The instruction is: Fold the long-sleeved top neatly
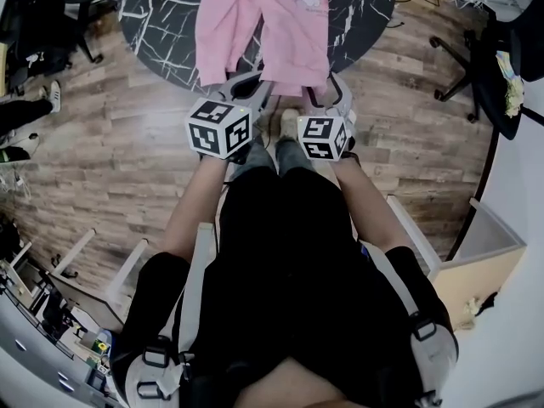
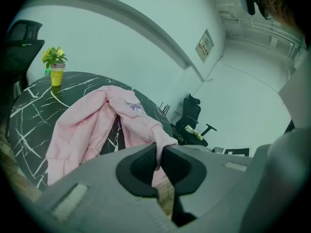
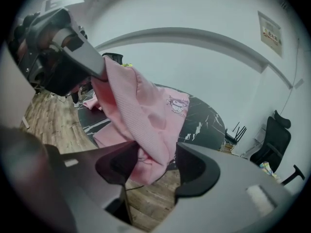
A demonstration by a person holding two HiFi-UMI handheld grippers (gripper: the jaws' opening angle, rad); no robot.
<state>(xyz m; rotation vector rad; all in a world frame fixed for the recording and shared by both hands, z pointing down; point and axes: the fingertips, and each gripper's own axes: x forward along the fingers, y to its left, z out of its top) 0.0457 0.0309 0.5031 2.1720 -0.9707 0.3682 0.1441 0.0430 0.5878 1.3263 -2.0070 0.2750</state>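
The long-sleeved top (image 1: pixel 263 24), pink with a small cartoon print, lies bunched on the near half of the round dark marbled counter (image 1: pixel 161 24), and its near edge is lifted off the counter's rim toward me. My left tool (image 2: pixel 159 152) is clamped on a thin fold of that edge, its jaws nearly together with the cloth pinched between them. My right tool (image 3: pixel 155 164), just to the right, stands at a middling gape; a thick ribbed fold of the top hangs loosely through the gap. On the counter's far left stands a potted plant (image 2: pixel 56 69). Below is a wooden floor (image 1: pixel 110 160), with an office chair (image 2: pixel 192 115) at the far right.
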